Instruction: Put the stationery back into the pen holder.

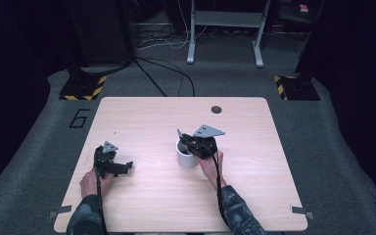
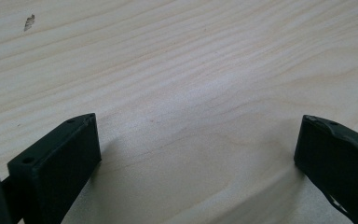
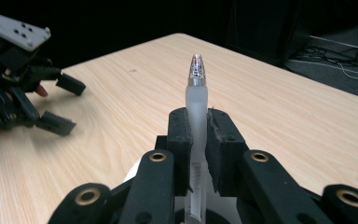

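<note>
Between the jaws of the right gripper (image 3: 196, 135) stands a pen (image 3: 196, 93), pinched upright so that its frosted barrel rises above the jaw tips and ends in a clear, rounded tip. The jaws are closed tight against the barrel on both sides. Directly beneath this gripper sits a white cup (image 1: 186, 155), and the lower end of the pen runs down toward its mouth; whether the pen touches the inside of the cup cannot be told. In the high view the right gripper (image 1: 190, 142) hangs over the cup's rim, its grey plate on top, with the person's right hand (image 1: 209, 166) behind it and a patterned sleeve trailing back toward the near edge.

Off to that gripper's left, well apart from the cup, the left gripper (image 1: 125, 166) lies low on the worktop (image 1: 142, 117), held by the person's left hand (image 1: 92, 182). Its jaws are spread wide with nothing between them; in the left gripper view (image 2: 196, 140) only bare pale wood grain shows in the gap, along with a small dark fleck (image 2: 29, 21) farther out on the board. In the right gripper view the same left gripper (image 3: 63, 105) appears at the far left, jaws parted.

Beyond both grippers, a small round hole (image 1: 216, 109) sits near the far edge of the worktop. Past that lie grey carpet, loose cables and the legs of a metal frame (image 1: 225, 29).
</note>
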Motion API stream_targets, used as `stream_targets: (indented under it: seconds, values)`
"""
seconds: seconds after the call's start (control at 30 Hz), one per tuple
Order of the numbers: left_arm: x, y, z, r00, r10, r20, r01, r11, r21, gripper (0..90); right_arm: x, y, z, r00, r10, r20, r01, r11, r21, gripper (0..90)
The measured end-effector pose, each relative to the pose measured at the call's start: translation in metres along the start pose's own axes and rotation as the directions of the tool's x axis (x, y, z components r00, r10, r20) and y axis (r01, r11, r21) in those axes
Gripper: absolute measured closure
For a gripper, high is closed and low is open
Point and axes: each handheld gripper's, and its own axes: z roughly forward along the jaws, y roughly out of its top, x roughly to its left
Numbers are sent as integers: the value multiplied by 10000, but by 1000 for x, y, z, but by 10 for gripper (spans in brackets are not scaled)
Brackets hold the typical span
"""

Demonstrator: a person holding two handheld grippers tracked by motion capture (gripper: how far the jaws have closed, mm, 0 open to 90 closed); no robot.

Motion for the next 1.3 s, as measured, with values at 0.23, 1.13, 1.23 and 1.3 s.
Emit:
stream_targets:
  seconds: [0.23,1.13,1.23,1.3]
  values:
    - [0,0,0,10000,0,0,0,10000,2,3,2,-6,-5,9999,-102,29,102,9996,259,788]
    - [0,0,0,10000,2,-8,-2,10000,-1,3,-18,-23,-100,9953,552,792,-614,9950,788,171]
    - [0,0,0,10000,-5,-5,5,10000,-1,3,-23,-33,-113,9926,660,1016,-772,9909,1100,153]
    - [0,0,0,10000,0,-8,0,10000,1,3,-26,-39,-120,9909,738,1124,-887,9869,1345,145]
